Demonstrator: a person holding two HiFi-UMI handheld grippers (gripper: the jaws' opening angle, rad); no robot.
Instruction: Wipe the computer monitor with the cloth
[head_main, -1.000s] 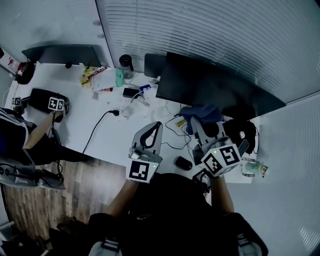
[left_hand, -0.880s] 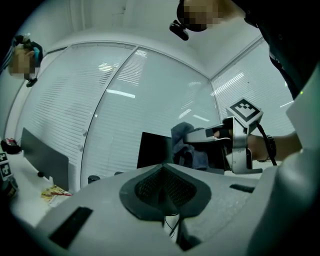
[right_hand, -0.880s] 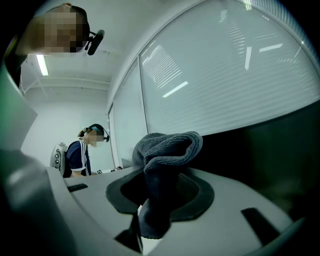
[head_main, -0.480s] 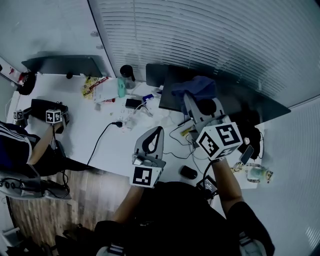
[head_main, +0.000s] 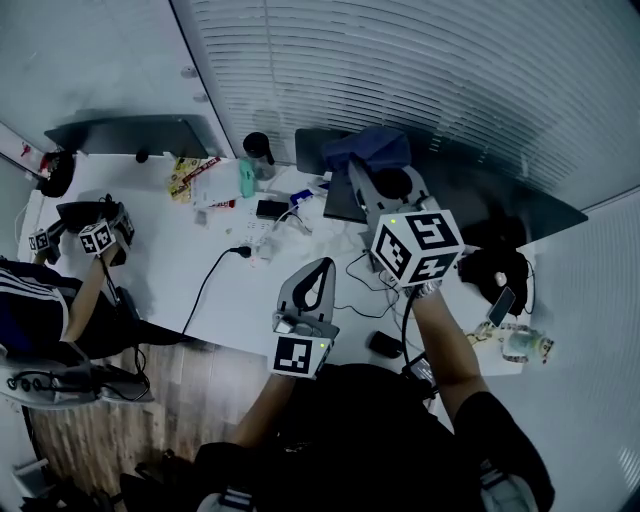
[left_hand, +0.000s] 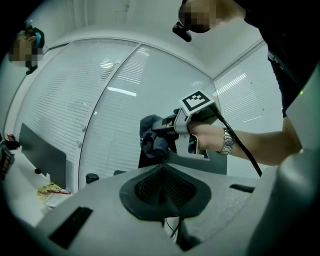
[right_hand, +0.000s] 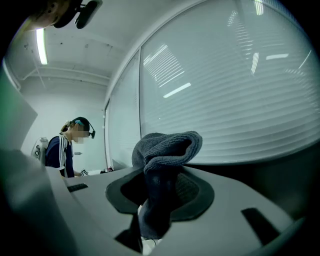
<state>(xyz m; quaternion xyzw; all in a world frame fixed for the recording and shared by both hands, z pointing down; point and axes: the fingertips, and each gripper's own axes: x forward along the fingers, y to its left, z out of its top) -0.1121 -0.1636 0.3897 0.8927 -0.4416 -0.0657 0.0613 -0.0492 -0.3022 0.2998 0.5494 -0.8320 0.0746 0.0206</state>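
Clamping cloth (head_main: 365, 148) in right gripper (head_main: 368, 178) fingers at monitor (head_main: 480, 195) top | left gripper (head_main: 319, 266) fingers together, holding nothing

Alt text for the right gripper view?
The right tongs are shut on a bunched grey cloth, held up before closed slatted blinds. A person in a striped top is at far left.

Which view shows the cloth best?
The right gripper view: the cloth fills the centre, clamped in the right gripper. The head view shows a blue bundle by the monitor; the left gripper view shows it small, side-on.
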